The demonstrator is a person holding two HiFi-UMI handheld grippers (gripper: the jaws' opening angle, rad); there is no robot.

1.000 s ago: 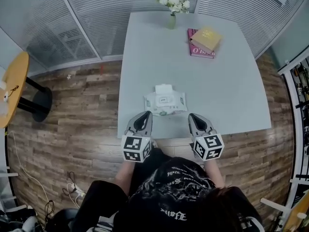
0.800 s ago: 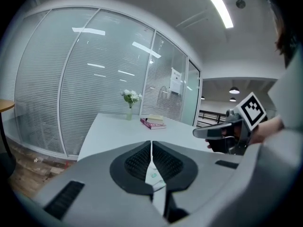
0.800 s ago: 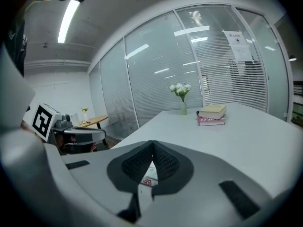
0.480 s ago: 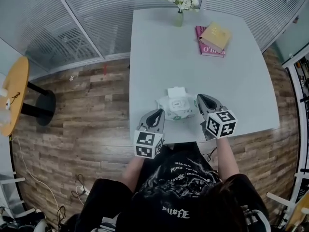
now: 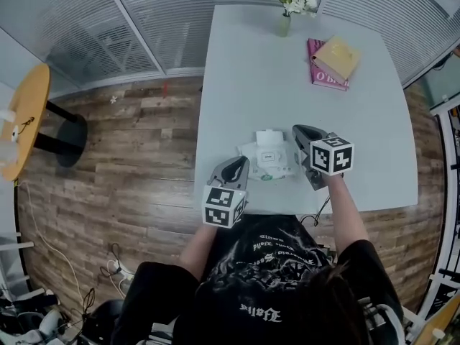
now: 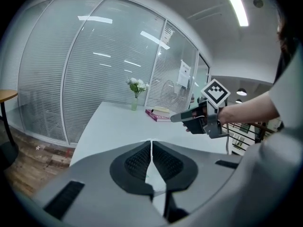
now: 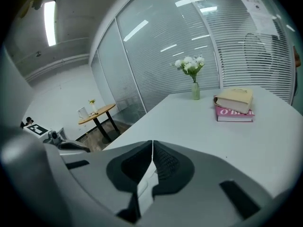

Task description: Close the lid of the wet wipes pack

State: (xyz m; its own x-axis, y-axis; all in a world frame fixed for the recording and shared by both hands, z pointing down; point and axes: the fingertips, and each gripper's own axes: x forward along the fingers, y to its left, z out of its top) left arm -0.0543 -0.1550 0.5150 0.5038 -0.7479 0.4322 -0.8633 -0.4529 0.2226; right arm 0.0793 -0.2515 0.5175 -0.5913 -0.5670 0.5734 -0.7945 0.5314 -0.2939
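Looking down through the head view, I see the white soft-plastic wet wipes pack (image 5: 260, 167) lying flat on the pale grey rectangular table (image 5: 251, 70), close to the edge nearest the person. Its white square lid (image 5: 269, 136) is open, folded back at the far side of the pack.

My right gripper (image 5: 297, 131), grey with a marker cube, sits just beside the pack's right edge, its tips level with the lid. In the right gripper view the jaws are pressed together with nothing clamped between them. A sliver of white shows below them, and I cannot tell what it is or whether the gripper touches the pack.

My left gripper (image 5: 241, 162) is at the pack's near left corner, by the table's front edge. The left gripper view shows its jaws closed on each other and empty. Whether it touches the pack I cannot tell.

At the far end of the table stands a small greenish vase of white flowers (image 5: 286, 20). To its right a tan book lies on a pink book (image 5: 332, 63). Off to the left, a round wooden side table (image 5: 25, 117) stands on the wood-plank floor (image 5: 144, 142).
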